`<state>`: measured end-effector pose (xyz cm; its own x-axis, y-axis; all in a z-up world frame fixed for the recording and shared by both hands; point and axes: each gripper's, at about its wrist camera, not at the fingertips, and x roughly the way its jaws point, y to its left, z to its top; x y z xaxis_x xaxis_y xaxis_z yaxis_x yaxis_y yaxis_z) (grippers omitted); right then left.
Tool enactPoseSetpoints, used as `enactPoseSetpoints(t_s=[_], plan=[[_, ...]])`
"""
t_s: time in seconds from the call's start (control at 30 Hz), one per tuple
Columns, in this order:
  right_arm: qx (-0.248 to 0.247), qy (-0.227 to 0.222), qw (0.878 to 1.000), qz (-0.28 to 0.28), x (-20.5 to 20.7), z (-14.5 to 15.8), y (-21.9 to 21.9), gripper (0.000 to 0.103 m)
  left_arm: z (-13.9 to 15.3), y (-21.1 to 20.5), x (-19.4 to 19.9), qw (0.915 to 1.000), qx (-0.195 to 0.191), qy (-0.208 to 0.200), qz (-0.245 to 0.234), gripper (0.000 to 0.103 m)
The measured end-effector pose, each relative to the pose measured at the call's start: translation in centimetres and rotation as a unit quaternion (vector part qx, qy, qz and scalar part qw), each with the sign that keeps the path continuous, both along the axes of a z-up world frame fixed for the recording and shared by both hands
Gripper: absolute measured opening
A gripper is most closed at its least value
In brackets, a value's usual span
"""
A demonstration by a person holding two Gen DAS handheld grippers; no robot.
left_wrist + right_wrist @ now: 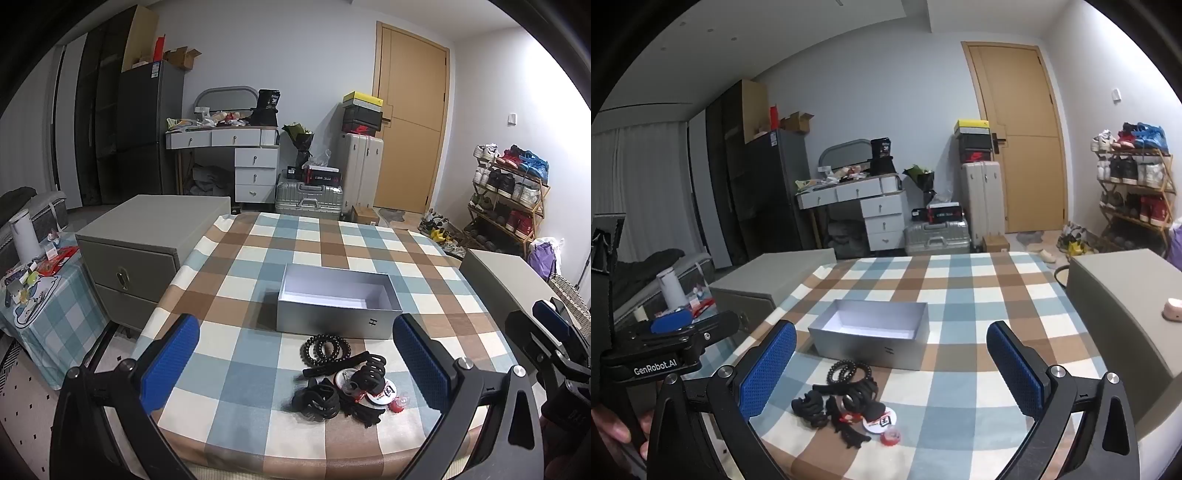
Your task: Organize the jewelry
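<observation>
Tangling is risked: black hair claws (367,373) and beaded bracelets (325,348) are heaped before the grey open cardboard box (334,317); left tongs (295,365) and right tongs (892,369) are held wide apart, empty.

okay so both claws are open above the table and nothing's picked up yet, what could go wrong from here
1. The hair clips, bead bracelets and badges lie tangled in one pile, so a grab may drag neighbours along.
2. The pile sits near the table's front edge; a nudge could push the small red piece off.
3. The box looks light and may slide if bumped.
</observation>
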<state>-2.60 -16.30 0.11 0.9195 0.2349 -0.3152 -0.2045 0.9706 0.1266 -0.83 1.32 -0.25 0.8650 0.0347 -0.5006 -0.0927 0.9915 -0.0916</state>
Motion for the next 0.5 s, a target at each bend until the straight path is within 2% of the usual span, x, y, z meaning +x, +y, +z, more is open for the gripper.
enactPoseSetpoints(t_s=[0.5], plan=[[-0.002, 0.003, 1.000, 0.003, -0.12, -0.05, 0.11, 0.103, 0.03, -0.40, 0.29, 1.0000, 0.000, -0.001, -0.004, 0.102]])
